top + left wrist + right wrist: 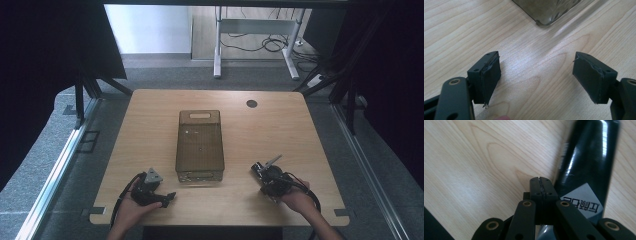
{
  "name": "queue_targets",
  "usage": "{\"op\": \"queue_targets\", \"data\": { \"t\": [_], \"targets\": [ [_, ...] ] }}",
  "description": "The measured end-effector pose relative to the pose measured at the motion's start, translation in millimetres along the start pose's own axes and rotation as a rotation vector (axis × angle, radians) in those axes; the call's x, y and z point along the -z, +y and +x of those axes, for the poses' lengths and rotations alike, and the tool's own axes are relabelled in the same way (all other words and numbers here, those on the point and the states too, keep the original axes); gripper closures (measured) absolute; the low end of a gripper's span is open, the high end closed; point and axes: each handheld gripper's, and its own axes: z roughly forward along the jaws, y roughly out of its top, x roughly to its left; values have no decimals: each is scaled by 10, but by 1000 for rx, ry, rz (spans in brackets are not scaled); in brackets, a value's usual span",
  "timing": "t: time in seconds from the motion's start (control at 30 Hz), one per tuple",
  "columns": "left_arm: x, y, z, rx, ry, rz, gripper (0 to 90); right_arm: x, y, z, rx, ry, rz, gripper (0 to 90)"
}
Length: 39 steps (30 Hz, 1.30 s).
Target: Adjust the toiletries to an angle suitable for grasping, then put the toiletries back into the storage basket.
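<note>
On the wooden surface (150,120), the left gripper (536,80) stands apart, the right gripper (541,187) pressed together, empty; approaching the tray (200,145) slowly seems wise.

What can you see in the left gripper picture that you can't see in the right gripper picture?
The left gripper view has a corner of the clear brown bin at the top, and the left gripper with its fingers spread wide apart. The right gripper view has a shiny black bottle with a grey label lying beside the right gripper, whose fingers are pressed together with nothing between them. Both have the light wooden table.
</note>
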Motion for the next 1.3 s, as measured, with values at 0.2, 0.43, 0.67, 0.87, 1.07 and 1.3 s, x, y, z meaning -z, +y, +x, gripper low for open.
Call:
{"op": "queue_targets", "data": {
  "t": [0.2, 0.43, 0.67, 0.87, 1.07, 1.3],
  "targets": [
    [2, -1, 6, -3, -1, 2, 229, 38, 6, 4, 8, 11, -32, 866],
    [12, 2, -13, 1, 1, -1, 228, 165, 83, -45, 17, 0, -91, 647],
    [-3, 9, -29, -5, 0, 5, 228, 274, 100, -111, -9, -35, -136, 460],
    [8, 15, -43, -6, -1, 2, 228, 307, 82, -155, -48, -65, -123, 408],
    [-16, 6, -22, -16, -2, 14, 228, 277, 117, -191, -57, -67, -89, 397],
    [-16, 5, -19, -9, -2, 10, 228, 170, 199, -215, -69, -65, -57, 388]
  ]
}}
